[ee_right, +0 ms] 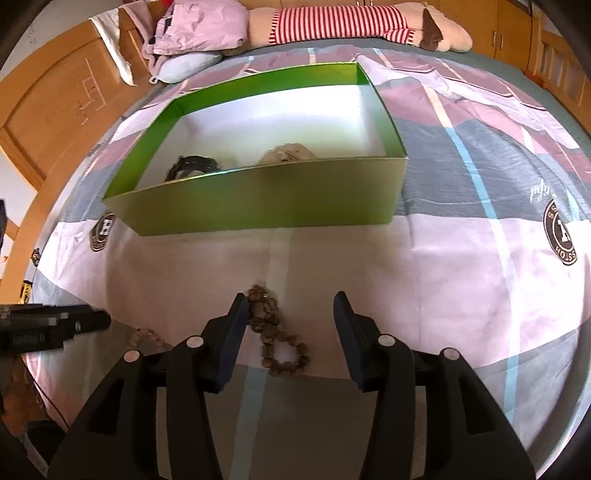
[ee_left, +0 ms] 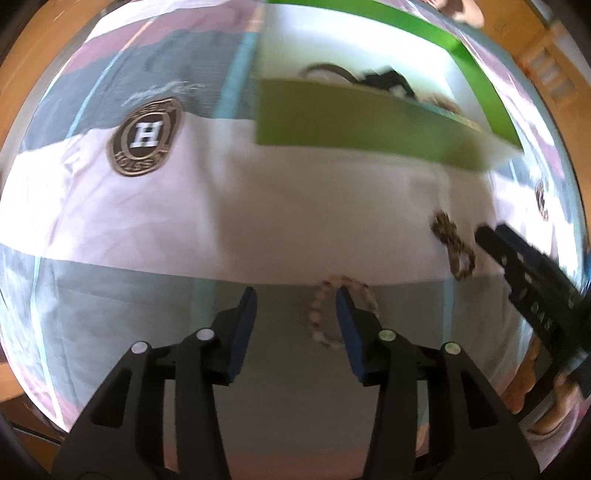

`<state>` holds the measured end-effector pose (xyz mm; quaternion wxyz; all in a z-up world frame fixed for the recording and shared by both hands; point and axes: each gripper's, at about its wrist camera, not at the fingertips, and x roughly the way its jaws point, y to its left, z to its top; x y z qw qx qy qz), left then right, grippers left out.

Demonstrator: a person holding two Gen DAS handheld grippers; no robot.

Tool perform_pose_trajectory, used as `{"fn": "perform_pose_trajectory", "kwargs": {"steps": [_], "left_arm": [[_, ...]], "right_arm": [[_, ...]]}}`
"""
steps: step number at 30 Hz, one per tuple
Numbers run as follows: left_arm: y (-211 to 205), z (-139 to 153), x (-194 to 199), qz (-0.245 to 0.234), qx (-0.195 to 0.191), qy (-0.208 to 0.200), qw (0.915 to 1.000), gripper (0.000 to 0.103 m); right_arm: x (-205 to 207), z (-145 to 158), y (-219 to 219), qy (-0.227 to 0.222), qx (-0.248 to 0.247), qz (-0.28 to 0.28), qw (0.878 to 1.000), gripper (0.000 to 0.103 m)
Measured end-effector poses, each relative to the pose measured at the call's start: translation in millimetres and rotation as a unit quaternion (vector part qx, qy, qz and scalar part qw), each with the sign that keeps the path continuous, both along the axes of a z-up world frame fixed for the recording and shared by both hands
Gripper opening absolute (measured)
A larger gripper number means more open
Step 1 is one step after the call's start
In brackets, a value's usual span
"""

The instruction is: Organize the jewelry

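A green box (ee_right: 266, 201) with a white inside stands on the bed and holds a black watch (ee_right: 194, 164) and a pale bead bundle (ee_right: 286, 153); it also shows in the left wrist view (ee_left: 354, 122). A brown bead bracelet (ee_right: 275, 332) lies on the sheet between my open right gripper's (ee_right: 290, 304) jaws, near the left finger; it shows in the left wrist view (ee_left: 452, 243) too. A pale bead bracelet (ee_left: 325, 317) lies by the right finger of my open left gripper (ee_left: 297, 299), also seen in the right wrist view (ee_right: 146, 338).
The bed has a pink, grey and white patterned sheet (ee_right: 461, 258). A striped plush toy (ee_right: 362, 22) and a lilac garment (ee_right: 199, 26) lie at the head. Wooden bed frame (ee_right: 55, 122) runs on the left. The right gripper's body (ee_left: 535, 284) shows in the left wrist view.
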<state>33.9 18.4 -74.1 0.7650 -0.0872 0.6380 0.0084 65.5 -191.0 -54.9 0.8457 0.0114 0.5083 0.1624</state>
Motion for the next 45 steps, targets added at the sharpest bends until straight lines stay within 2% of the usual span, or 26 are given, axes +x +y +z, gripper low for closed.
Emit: {"fn": "perform_pose_trajectory", "kwargs": {"steps": [3,5,8,14,19,27,31,41,42,43,45], "left_arm": [[-9,-6,-1,-0.011,0.012,0.007,0.9998,0.041],[-14,-11,-2,-0.015,0.021,0.014,0.9996,0.041],[-16,-14,-2,-0.015,0.026,0.016,0.9994,0.041],[-18,-14,-7,-0.018,0.035,0.01,0.9992,0.041],[-28,-18,-1,-0.022,0.042,0.013,0.9988,0.041],[-20,-15,-5,-0.023,0.045,0.016,0.9986,0.041],[-23,-18,-3,-0.026,0.047,0.019,0.9984,0.041],[-40,-23,-3,-0.033,0.049,0.017,0.9981,0.044],[-38,-24,-3,-0.034,0.048,0.017,0.9981,0.043],[-38,-24,-3,-0.034,0.045,0.018,0.9982,0.035],[-38,-24,-3,-0.033,0.04,0.018,0.9985,0.022]], "right_arm": [[-1,-3,3,0.002,-0.009,0.006,1.0,0.047],[-3,-6,8,0.002,-0.021,0.021,1.0,0.037],[-5,-13,16,0.007,-0.053,0.038,0.998,0.035],[-5,-20,19,0.027,-0.057,0.048,0.997,0.035],[-5,-18,19,0.03,-0.05,0.047,0.997,0.035],[-9,-15,22,0.029,-0.05,0.054,0.997,0.035],[-10,-16,25,0.03,-0.055,0.061,0.996,0.047],[-10,-28,33,0.037,-0.08,0.068,0.994,0.047],[-10,-28,33,0.036,-0.081,0.068,0.994,0.047],[-10,-28,34,0.034,-0.082,0.068,0.994,0.046],[-10,-29,37,0.03,-0.08,0.067,0.994,0.034]]}}
